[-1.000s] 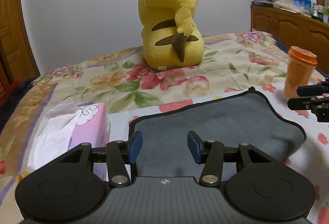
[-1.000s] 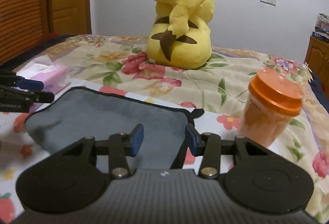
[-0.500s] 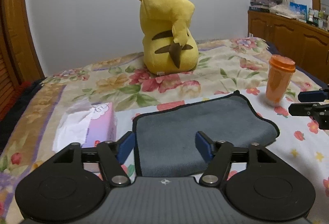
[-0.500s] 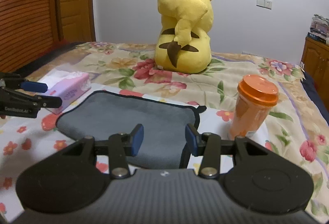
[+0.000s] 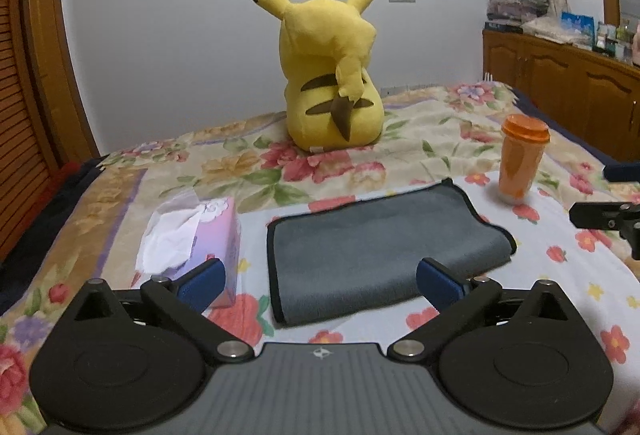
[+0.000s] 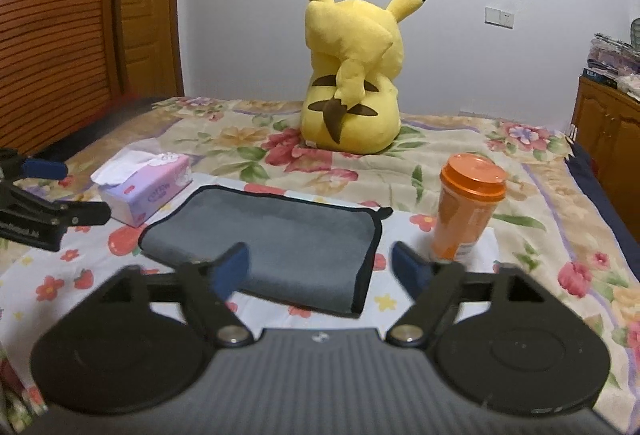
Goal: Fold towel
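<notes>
A grey towel with black trim lies folded flat on the flowered bedspread; it also shows in the right wrist view. My left gripper is open wide and empty, held above and in front of the towel's near edge. My right gripper is open and empty, in front of the towel's near right corner. Each gripper shows at the edge of the other's view, the right one and the left one.
A yellow Pikachu plush sits at the back of the bed. An orange lidded cup stands right of the towel. A purple tissue box lies to its left. Wooden cabinets line the right wall.
Both grippers have pulled back and up from the towel, and both have opened wider. The towel lies still on the bed.
</notes>
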{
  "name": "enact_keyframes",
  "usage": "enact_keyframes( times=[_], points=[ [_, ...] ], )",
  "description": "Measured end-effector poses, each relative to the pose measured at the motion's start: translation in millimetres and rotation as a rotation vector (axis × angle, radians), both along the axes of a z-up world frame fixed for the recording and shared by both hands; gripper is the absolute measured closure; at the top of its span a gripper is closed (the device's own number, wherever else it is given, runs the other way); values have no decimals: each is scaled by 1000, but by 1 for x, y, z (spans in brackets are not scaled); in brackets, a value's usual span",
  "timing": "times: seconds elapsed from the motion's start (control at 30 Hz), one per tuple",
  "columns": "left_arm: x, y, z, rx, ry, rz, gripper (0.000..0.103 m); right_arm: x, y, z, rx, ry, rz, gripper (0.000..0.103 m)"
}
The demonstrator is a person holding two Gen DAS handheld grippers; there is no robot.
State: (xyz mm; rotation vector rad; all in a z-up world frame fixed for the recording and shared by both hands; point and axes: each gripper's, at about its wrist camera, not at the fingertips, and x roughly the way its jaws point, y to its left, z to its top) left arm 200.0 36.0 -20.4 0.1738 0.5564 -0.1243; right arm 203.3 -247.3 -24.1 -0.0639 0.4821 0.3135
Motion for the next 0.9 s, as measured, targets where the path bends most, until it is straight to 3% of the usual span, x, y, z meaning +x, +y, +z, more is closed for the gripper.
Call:
enact_keyframes(
  times=[0.1,0.47,0.9],
  points=[
    [-8,0,1,-6,5,5,0,-5,-1,1,2,-1,-6,0],
    [-31,-1,12,-39,15,41,0,-25,-5,7,0,-10,-32,0],
    [-68,-16,52,-49,-29,26,0,-60,-12,37,7,-49,-40,0]
  ],
)
